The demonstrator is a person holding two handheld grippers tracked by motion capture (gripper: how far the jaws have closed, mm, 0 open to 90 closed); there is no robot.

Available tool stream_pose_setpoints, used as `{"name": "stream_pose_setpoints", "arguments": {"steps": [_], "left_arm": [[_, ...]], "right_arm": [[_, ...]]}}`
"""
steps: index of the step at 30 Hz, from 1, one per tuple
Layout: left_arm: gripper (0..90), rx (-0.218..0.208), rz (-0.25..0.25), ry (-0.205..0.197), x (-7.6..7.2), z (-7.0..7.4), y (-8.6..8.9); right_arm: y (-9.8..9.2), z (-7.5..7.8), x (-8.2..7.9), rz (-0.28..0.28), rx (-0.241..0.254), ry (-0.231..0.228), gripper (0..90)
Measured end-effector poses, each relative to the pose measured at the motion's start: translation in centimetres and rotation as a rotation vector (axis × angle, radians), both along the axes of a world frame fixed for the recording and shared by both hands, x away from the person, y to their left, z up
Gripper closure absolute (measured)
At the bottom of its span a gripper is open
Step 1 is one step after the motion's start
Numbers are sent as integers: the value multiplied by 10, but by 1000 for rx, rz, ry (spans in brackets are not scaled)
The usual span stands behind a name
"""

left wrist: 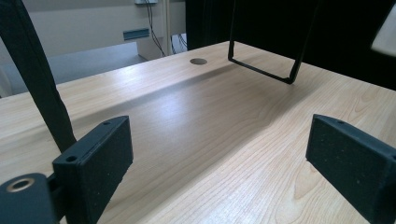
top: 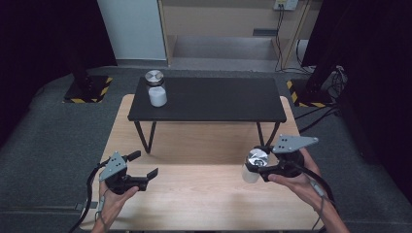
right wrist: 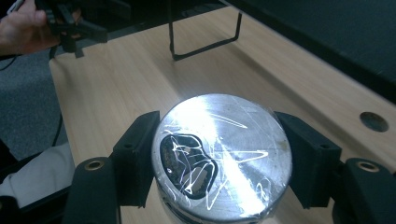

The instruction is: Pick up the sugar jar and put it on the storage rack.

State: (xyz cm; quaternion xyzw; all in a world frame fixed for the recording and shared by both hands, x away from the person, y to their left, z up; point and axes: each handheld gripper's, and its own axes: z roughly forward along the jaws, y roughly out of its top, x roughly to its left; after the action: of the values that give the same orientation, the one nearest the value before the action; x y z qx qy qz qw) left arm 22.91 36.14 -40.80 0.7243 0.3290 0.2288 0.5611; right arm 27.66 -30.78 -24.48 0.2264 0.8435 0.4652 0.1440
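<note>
My right gripper [top: 258,165] is shut on a jar [top: 252,167] with a white body and a shiny metal lid, held above the wooden table at the right. In the right gripper view the scratched lid [right wrist: 224,154] sits clamped between both black pads. A second, matching jar [top: 156,89] stands at the left end of the black shelf [top: 209,104]. My left gripper [top: 145,165] hovers low over the table at the front left, jaws wide apart with nothing between them; its pads [left wrist: 98,163] frame bare wood.
The black shelf stands on thin wire legs [left wrist: 261,70] across the far half of the wooden table [top: 204,194]. A round cable hole [left wrist: 198,61] is set in the tabletop. Grey carpet surrounds the table, with cables at the back right.
</note>
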Motion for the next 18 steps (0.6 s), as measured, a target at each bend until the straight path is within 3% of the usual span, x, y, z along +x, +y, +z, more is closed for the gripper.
{"name": "stream_pose_setpoints", "arguments": {"steps": [18], "left_arm": [[62,-7,0,0,0,-1,1]], "right_arm": [[18,93,16,-75,24,-33,347]]}}
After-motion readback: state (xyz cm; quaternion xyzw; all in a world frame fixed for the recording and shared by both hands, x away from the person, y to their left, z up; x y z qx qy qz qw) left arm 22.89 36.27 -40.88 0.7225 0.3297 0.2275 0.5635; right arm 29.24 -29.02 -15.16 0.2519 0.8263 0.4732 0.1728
